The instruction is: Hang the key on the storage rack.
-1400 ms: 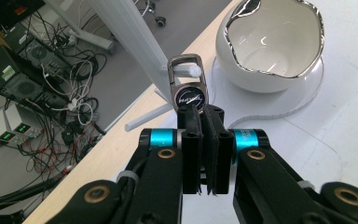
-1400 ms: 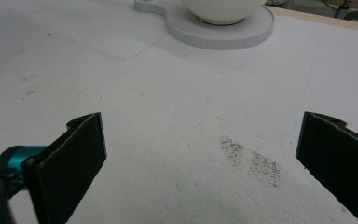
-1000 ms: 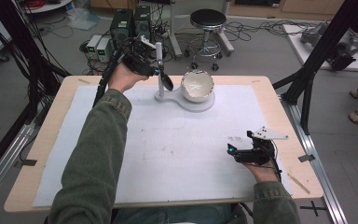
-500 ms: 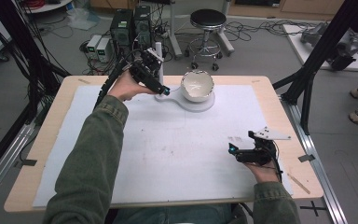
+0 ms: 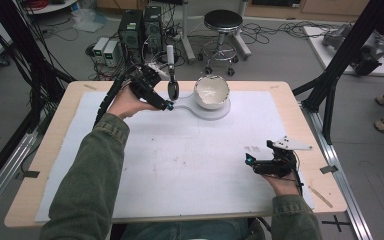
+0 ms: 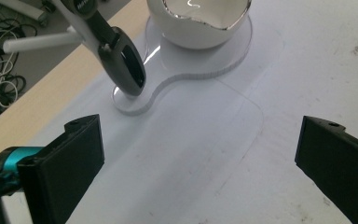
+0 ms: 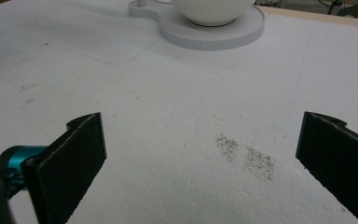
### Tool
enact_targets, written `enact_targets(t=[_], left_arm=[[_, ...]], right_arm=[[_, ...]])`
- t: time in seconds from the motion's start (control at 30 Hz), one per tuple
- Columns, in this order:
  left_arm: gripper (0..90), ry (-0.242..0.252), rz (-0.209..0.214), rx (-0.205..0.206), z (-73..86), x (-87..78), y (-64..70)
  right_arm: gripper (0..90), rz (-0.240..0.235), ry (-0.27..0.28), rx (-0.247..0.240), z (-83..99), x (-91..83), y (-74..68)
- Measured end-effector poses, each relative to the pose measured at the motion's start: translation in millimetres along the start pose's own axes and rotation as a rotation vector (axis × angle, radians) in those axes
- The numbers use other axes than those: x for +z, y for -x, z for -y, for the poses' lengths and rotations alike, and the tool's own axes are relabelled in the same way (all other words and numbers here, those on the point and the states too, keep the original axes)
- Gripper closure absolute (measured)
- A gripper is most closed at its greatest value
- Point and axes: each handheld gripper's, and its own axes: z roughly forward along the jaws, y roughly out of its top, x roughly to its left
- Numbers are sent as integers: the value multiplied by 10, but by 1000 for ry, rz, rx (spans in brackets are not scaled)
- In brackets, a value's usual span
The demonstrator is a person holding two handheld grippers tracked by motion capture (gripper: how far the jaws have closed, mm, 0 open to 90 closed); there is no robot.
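A wooden worktop (image 5: 300,115) covered by a white sheet (image 5: 190,160) carries the scene, a person in green sleeves leaning in from its near edge. Toward the far side lies a flat white keyhole-shaped base (image 5: 215,111) with a white bowl (image 5: 211,91) seated on its round end. On the base's narrow end stands a dark, spoon-like scoop (image 6: 123,70) with a pale handle, upright and tilted slightly; whether it rests in a socket there is hard to make out. The left gripper (image 5: 159,102) hovers just beside the scoop on its near-left side, jaws spread wide and grasping nothing, the scoop and bowl lying ahead of them in the left gripper view. The right gripper (image 5: 254,162) sits well apart near the worktop's right front corner, low over the sheet, jaws likewise parted and empty above a faint grey smudge (image 7: 247,156)
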Motion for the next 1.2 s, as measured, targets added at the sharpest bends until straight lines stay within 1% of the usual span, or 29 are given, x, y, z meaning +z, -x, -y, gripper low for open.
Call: enact_targets(t=[0.03, 0.07, 0.13, 0.2, 0.23, 0.3, 0.37, 0.43, 0.5, 0.57, 0.6, 0.67, 0.73, 0.8, 0.83, 0.93, 1.0, 1.03, 1.1, 1.2], left_arm=[[17, 0, -7, -4, 36, -11, -3], [17, 2, -5, -8, 88, -32, -4], [17, 0, -4, -9, 107, -37, 0], [17, -13, 0, 7, 198, -38, 25], [17, -13, 0, 7, 198, -38, 25], [17, -26, -7, 13, 263, -27, 40], [17, -42, -2, 14, 325, -16, 43], [17, -59, -6, 7, 404, -1, 50], [17, -71, 3, 3, 457, -7, 71], [17, -81, 2, 17, 494, -17, 100], [17, -80, -2, 23, 507, -30, 116], [17, -63, 3, 19, 536, -58, 140], [17, -45, 17, 2, 581, -98, 182], [17, -34, 30, 7, 650, -133, 226], [17, -34, 30, 7, 682, -141, 238], [17, -33, 15, 1, 776, -153, 257], [17, -41, -1, 3, 834, -164, 251], [17, -39, -9, -7, 865, -165, 256], [17, -48, -25, -1, 932, -166, 254], [17, -56, -31, -12, 1033, -185, 232]], right_arm=[[5, -1, 2, -1, 1, -1, -2], [5, 0, 1, -1, 0, -3, -3], [5, 0, 1, -3, 0, -1, -2], [4, 0, -1, -3, 0, 4, -5], [5, -1, -4, -2, 2, 5, -7], [5, -1, -4, -2, 2, 5, -7], [5, -2, -1, -4, 2, 8, -6], [4, -2, -2, -5, 2, 10, -8], [5, -5, -3, -2, 2, 12, -15], [4, -3, -4, -3, 2, 16, -19], [5, -3, -5, -3, 0, 15, -19], [5, -2, -5, -4, 1, 16, -19], [5, -2, -2, 0, -1, 13, -20], [5, -3, -4, 0, -1, 13, -19], [5, 1, 0, -3, -1, 18, -13], [5, -1, -4, -7, -2, 19, -23], [5, -3, 1, -10, -1, 18, -28], [5, -2, 2, -11, -2, 17, -26], [5, -4, 3, -7, -2, 20, -27], [5, -6, -1, -2, -1, 26, -32]])
